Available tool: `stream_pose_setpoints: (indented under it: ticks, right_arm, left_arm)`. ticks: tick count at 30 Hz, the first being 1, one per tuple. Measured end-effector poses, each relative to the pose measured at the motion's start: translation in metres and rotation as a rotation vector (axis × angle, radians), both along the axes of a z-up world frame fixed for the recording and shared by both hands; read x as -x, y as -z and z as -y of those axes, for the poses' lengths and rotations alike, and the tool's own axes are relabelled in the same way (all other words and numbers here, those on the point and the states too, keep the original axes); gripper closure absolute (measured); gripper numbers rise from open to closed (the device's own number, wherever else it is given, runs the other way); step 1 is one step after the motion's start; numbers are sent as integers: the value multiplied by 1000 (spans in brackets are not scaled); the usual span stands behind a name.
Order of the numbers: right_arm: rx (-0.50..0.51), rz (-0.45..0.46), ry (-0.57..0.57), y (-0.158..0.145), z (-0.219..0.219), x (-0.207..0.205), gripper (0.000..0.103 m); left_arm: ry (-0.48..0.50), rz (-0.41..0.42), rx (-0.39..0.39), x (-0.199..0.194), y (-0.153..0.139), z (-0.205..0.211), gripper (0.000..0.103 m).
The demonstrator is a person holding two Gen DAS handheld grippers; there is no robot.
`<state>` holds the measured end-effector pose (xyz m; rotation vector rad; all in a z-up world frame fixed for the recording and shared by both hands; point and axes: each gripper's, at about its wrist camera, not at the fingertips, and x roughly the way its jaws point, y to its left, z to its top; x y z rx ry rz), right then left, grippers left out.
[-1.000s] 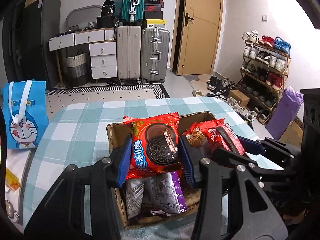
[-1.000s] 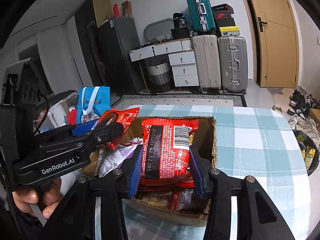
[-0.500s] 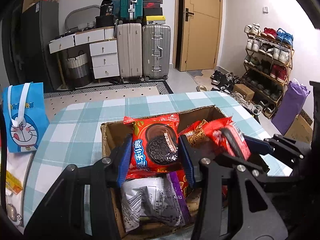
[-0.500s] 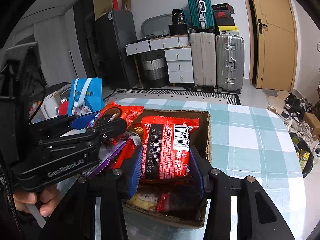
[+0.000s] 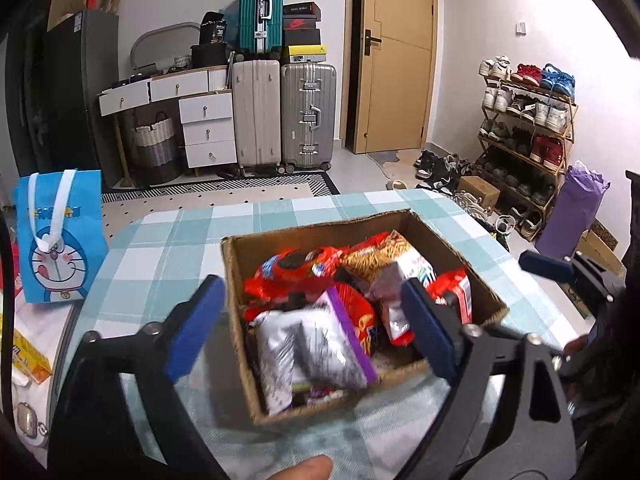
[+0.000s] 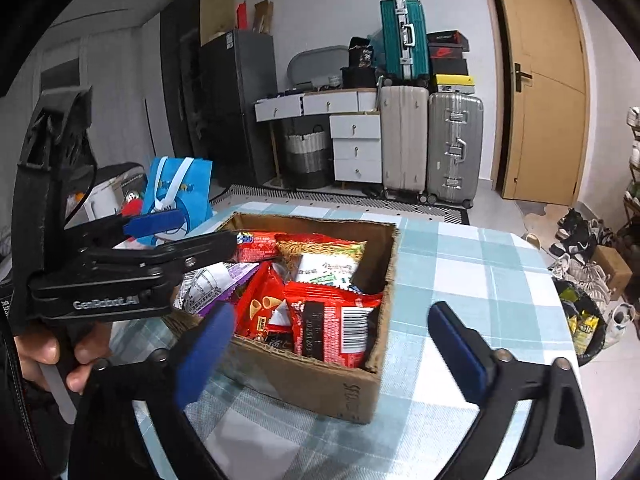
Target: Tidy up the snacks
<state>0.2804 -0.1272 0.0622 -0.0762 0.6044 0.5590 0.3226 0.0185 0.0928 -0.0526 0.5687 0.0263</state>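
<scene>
Snack packets (image 5: 320,300) lie heaped in cardboard box (image 6: 352,384) on tabletop (image 6: 480,272). Both hand-held grippers, left (image 5: 316,320) and right (image 6: 332,344), opening, nothing between jaws. Packets likely light, crinkly, slippery, crushable; pinch a sealed edge.

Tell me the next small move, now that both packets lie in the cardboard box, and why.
Probably lift both grippers back off the cardboard box. The jaws of the left gripper and right gripper are opening with nothing gripped. The cookie packet and red barcode packet lie loose inside, so nothing here needs holding.
</scene>
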Motion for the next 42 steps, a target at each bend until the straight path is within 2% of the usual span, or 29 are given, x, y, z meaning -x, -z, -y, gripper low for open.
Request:
stream_pose_setpoints:
  ticks: [8,11,15,17,19,27,31,42]
  right_arm:
    - [-29,47,5,-4,13,26,1]
    - [-50,74,-8,-6,16,39,1]
    - [-84,85,-14,-6,22,51,0]
    - [-92,89,-4,-5,26,56,0]
    - [-97,79,-4,-1,28,62,0]
    - [-106,103,-11,18,35,83,0]
    - [-112,166,5,23,38,93,0]
    - [-112,194,-6,28,38,94,0]
  left_arm:
    - [-29,78,23,58,1,-13,1]
    - [-37,93,75,79,5,-19,1]
    - [-56,103,67,103,15,-21,1]
    - [-47,93,87,110,21,-22,1]
    - [-43,94,100,114,27,-23,1]
    - [-78,128,53,126,51,-19,1]
    - [-77,150,34,128,53,-15,1]
    - [-65,180,33,132,57,-12,1]
